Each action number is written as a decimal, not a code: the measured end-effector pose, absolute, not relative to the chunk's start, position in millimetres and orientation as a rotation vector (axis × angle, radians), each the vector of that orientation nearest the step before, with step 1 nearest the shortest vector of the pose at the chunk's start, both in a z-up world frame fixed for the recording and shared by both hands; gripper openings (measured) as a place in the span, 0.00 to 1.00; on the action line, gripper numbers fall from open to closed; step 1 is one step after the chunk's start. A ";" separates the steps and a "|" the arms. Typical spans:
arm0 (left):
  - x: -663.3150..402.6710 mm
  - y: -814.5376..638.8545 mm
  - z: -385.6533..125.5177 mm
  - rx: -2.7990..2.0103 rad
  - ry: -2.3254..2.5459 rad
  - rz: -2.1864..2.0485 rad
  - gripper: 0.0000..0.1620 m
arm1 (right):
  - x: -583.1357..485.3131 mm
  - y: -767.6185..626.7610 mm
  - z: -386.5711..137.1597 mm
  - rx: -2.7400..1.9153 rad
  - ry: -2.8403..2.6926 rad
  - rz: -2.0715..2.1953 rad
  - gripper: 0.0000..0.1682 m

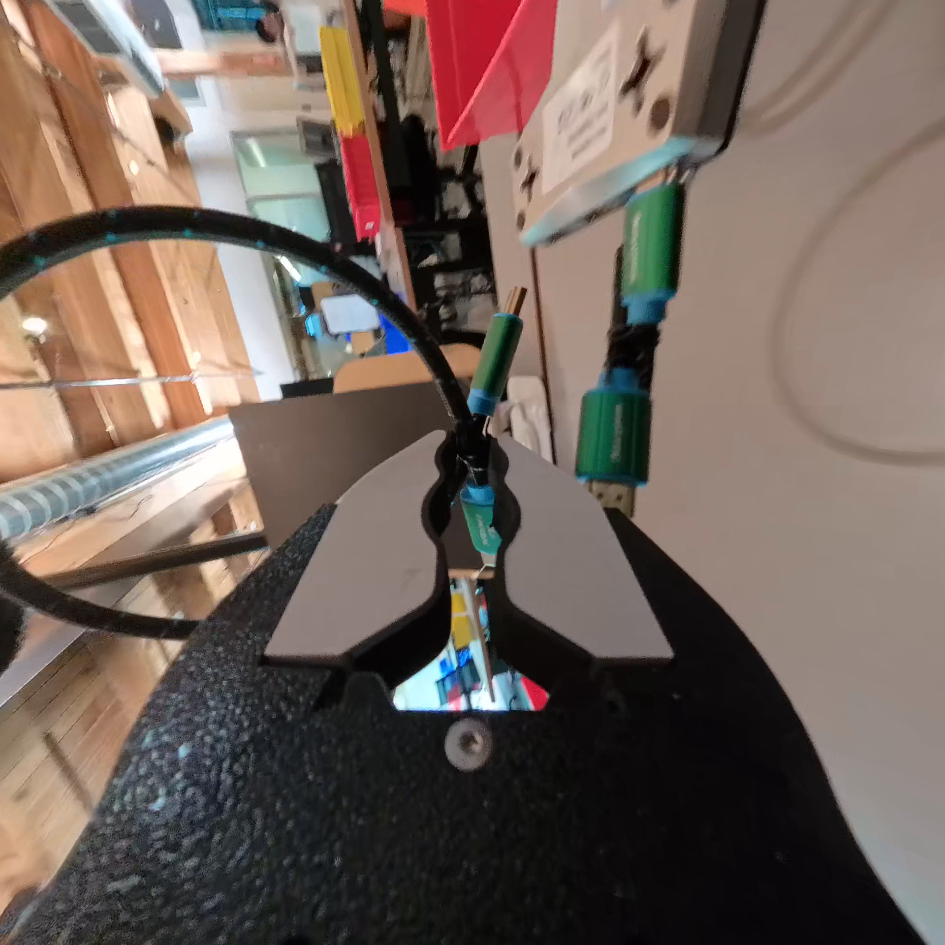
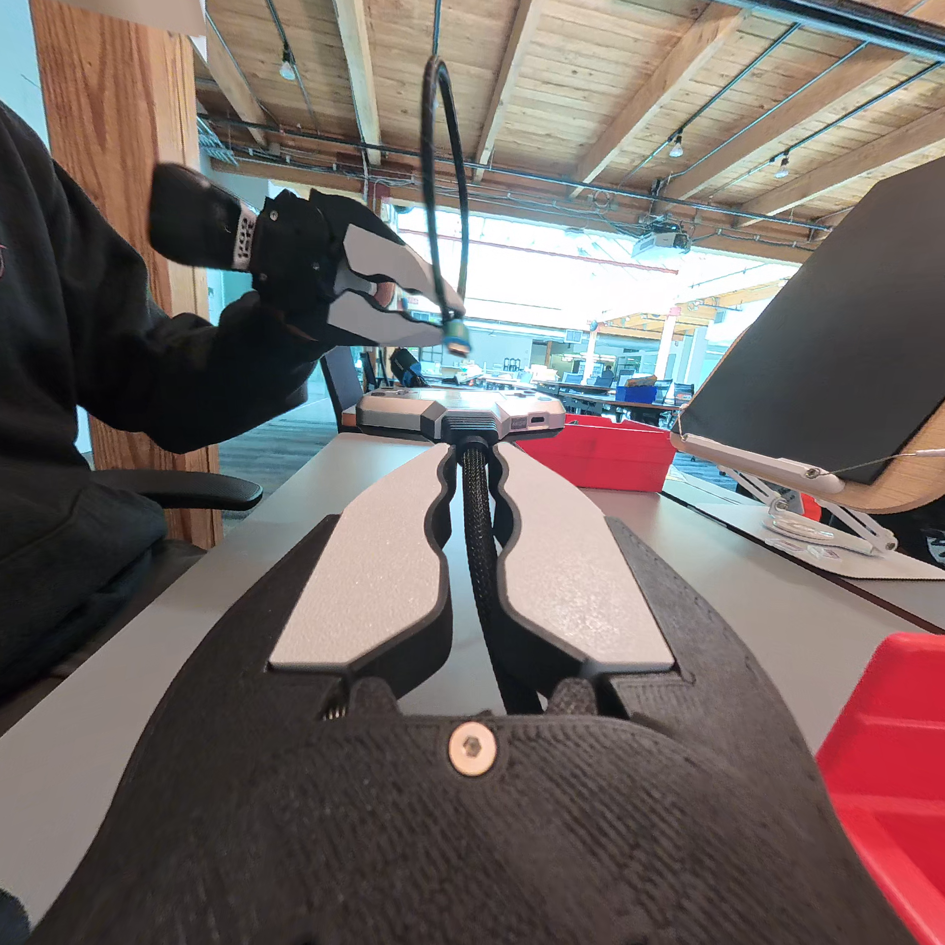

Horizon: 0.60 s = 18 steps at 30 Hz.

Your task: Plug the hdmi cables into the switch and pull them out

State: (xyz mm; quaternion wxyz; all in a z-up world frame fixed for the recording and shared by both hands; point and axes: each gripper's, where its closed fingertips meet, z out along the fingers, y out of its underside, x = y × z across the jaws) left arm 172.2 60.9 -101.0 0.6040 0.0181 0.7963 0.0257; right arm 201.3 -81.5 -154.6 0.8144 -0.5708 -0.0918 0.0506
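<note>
The grey HDMI switch (image 2: 460, 406) lies on the white table (image 2: 286, 516); it also shows in the left wrist view (image 1: 608, 128). My right gripper (image 2: 474, 450) is shut on the switch's black braided cable (image 2: 478, 532), just behind the switch. My left gripper (image 1: 473, 440) is shut on a looped black HDMI cable (image 1: 204, 227), held in the air left of the switch. One green plug (image 1: 495, 358) sticks out past the fingertips with its gold tip free; another green plug (image 1: 480, 526) sits between the fingers. A second cable has one green plug (image 1: 652, 245) in the switch and the other (image 1: 613, 442) loose.
A red bin (image 2: 598, 452) stands behind the switch and another red bin (image 2: 890, 777) at the near right. A dark board on a white stand (image 2: 828, 358) rises on the right. A person's black sleeve (image 2: 102, 358) is on the left.
</note>
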 end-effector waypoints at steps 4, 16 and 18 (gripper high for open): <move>174.4 72.5 -110.1 -0.047 1.889 -0.019 0.07 | 204.5 -85.0 -154.1 -1.214 -0.182 0.096 0.07; 175.3 63.6 -126.1 -0.062 1.866 -0.138 0.06 | 197.9 -82.3 -153.0 -1.198 -0.204 0.139 0.07; 173.2 55.6 -125.7 -0.055 1.865 -0.181 0.07 | 198.4 -83.8 -152.3 -1.191 -0.202 0.142 0.07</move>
